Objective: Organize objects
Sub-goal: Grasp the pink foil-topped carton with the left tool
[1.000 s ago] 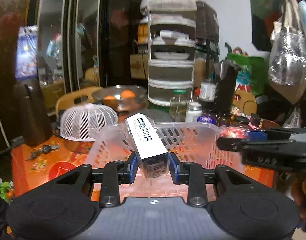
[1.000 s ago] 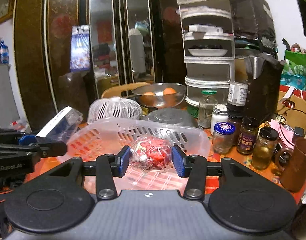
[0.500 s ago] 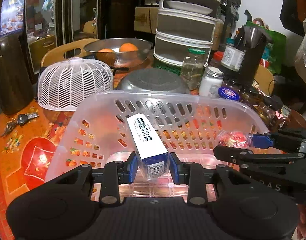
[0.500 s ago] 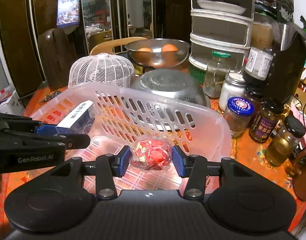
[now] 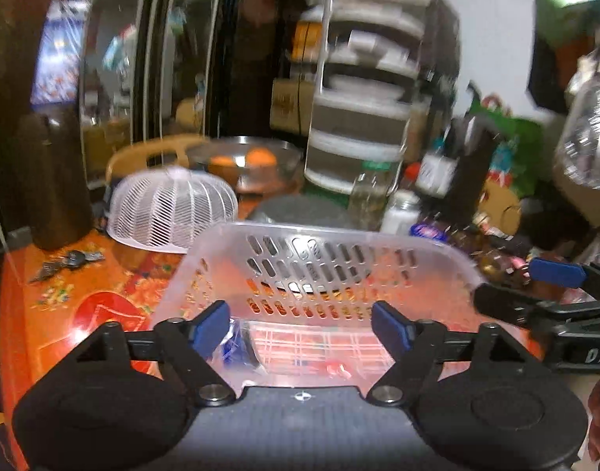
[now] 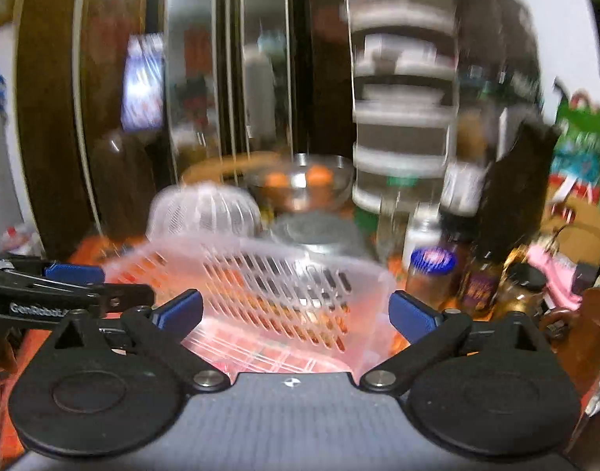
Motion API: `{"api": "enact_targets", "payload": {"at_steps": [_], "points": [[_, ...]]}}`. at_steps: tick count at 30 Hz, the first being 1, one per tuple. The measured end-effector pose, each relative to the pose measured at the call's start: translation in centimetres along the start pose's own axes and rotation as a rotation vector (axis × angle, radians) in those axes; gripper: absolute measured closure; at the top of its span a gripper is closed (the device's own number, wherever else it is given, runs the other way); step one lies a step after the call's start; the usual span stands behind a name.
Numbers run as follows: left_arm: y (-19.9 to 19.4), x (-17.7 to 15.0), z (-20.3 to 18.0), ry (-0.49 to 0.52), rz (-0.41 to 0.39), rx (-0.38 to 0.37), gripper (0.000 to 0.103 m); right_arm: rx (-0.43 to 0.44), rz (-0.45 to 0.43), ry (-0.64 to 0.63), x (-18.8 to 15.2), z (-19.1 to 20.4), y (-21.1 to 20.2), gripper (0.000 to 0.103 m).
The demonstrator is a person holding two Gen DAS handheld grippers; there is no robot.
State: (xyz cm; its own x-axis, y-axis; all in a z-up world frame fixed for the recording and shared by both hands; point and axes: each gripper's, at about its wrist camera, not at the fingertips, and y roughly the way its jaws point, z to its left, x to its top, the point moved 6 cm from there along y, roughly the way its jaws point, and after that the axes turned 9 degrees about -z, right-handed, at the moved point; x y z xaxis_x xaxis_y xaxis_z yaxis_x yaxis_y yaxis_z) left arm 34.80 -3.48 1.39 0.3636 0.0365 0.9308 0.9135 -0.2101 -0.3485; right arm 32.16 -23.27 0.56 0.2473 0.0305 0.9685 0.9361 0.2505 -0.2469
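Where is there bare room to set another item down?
Free: basket floor between the blue box and red packet; orange tabletop between keys and basket. Crowded: jars right of it.

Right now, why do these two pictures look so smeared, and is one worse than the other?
Left wrist view: the shelf tower behind is streaked by motion, but the basket rim stays fairly crisp. Right wrist view: blurrier overall, even the basket and jars smear. Both bend straight lines, a fisheye effect.
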Motion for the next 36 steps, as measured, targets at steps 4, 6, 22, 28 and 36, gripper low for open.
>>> {"api": "enact_targets", "payload": {"at_steps": [4, 6, 22, 28, 36], "points": [[-6.6, -3.9, 0.0, 0.007, -0.065, 0.007, 0.016, 0.0, -0.088, 0.021, -2.5, 0.0, -6.6, 0.0], [-9.1, -6.5, -0.2, -0.003, -0.076, -0.002, 0.016, 0.001, -0.097, 0.05, -4.8, 0.1, -9.2, 0.0], [-11.1, -15.8, -2.9, 0.016, 0.002, -0.038, 0.018, 0.021, -0.101, 0.182, -15.1, 2.3, -18.5, 0.0], [-10.3, -16.8, -3.2, 0.039, 0.017, -0.022, 0.027, 0.027, -0.097, 0.179, -15.5, 2.4, -18.7, 0.0], [-9.4, -17.4, -4.0, 0.092, 0.035, -0.003, 0.048, 0.027, -0.066, 0.196, -17.0, 2.4, -18.4, 0.0]]}}
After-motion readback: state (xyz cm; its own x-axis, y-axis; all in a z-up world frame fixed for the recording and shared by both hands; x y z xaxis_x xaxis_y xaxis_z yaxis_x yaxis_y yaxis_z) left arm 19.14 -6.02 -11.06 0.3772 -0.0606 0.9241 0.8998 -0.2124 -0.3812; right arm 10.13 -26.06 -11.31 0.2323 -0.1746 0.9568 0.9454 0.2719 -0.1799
